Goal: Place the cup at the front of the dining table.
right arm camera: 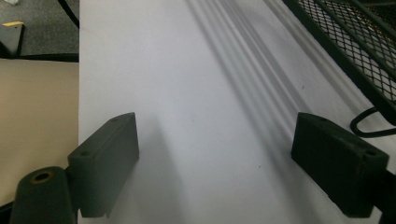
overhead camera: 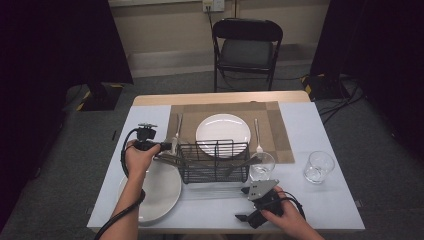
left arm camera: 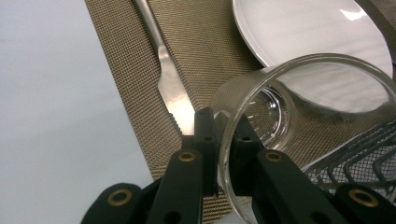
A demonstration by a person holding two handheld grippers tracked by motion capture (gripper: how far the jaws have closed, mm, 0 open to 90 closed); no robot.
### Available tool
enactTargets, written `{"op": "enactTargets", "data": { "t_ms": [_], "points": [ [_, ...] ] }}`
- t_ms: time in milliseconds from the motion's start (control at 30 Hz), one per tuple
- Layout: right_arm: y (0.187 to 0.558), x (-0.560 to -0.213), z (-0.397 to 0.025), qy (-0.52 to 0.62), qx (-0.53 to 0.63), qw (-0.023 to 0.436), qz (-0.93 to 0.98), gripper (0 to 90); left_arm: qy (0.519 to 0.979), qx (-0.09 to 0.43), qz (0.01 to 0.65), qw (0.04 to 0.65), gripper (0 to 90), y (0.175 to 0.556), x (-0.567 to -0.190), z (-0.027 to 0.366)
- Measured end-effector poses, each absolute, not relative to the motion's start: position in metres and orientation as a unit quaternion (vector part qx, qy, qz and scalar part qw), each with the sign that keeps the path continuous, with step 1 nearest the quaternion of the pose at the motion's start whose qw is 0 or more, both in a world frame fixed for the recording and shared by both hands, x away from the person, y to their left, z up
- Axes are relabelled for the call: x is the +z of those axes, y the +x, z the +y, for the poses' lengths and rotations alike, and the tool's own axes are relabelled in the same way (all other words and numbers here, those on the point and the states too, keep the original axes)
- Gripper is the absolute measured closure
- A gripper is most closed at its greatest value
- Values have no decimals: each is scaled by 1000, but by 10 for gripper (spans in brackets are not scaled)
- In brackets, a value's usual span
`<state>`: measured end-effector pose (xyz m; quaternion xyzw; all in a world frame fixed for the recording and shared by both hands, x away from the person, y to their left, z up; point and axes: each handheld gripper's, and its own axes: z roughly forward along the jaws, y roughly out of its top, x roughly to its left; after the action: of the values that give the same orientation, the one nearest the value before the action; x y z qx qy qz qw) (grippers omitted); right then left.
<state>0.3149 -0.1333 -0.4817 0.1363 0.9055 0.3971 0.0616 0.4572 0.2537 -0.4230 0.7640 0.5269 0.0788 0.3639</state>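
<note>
Fingers [left arm camera: 226,135] astride glass rim [left arm camera: 243,116]

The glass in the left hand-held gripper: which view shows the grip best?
The left gripper view: the glass rim sits pinched between the black jaws. In the high view it is barely visible at the left hand-held gripper.

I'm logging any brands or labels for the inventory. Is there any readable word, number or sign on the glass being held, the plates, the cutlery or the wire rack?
None can be read. The glass clamped in the left gripper is plain, as are the knife, the plate and the wire rack. The right gripper, jaws apart, shows no marking either.
</note>
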Motion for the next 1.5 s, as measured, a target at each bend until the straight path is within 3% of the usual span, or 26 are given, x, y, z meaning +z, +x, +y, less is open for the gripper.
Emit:
{"op": "enactTargets", "data": {
  "t_ms": [1500],
  "points": [
    [315,-482,-133,137,397,63,905,139,758,86,517,387,828,460,-408,247]
  ]
}}
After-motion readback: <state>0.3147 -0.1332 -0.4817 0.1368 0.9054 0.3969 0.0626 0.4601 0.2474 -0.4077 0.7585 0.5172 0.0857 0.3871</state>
